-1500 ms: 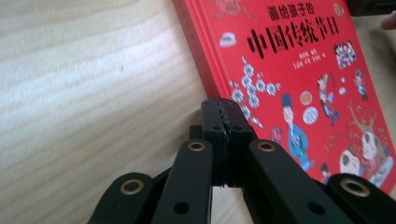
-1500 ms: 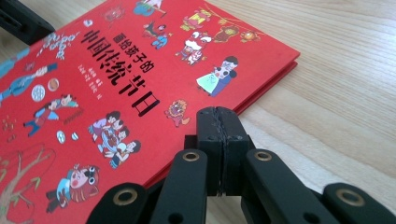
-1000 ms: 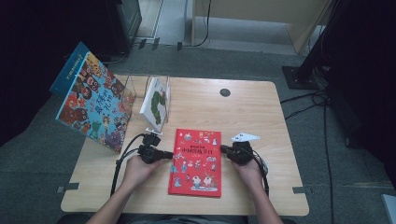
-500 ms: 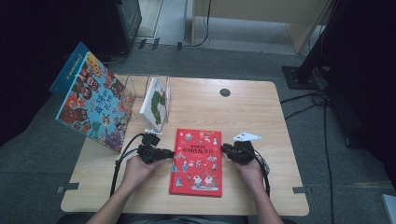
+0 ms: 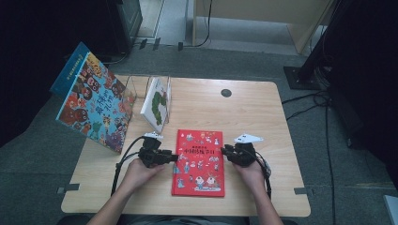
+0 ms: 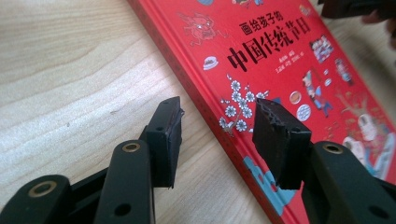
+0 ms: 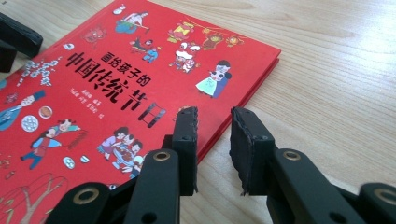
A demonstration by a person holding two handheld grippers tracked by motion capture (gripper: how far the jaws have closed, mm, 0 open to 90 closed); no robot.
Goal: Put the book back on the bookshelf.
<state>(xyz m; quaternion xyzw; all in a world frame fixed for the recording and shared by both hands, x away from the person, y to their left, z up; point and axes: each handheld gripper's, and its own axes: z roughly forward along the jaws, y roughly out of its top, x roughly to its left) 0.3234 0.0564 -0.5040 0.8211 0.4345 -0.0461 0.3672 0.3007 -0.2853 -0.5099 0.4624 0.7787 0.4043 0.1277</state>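
Observation:
A red picture book (image 5: pixel 199 161) lies flat on the wooden table (image 5: pixel 263 117), near its front edge. My left gripper (image 5: pixel 172 158) is at the book's left edge and my right gripper (image 5: pixel 226 153) at its right edge, both pointing inward. In the left gripper view the left gripper (image 6: pixel 219 109) is open. Its jaws have just been opening, and the book's (image 6: pixel 280 46) edge runs between them untouched. The right gripper (image 7: pixel 215 115) has also been opening, with a narrower gap. One of its fingers is over the cover (image 7: pixel 93 84) and the other over bare wood.
A large colourful book (image 5: pixel 94 105) leans at the table's left edge. Beside it a clear wire stand (image 5: pixel 141 86) holds a white book (image 5: pixel 157 103) upright. A black round grommet (image 5: pixel 226 93) sits at the back. Cables trail from both grippers toward the front edge.
Both hands and the red book stay where they were; the high view shows no shift.

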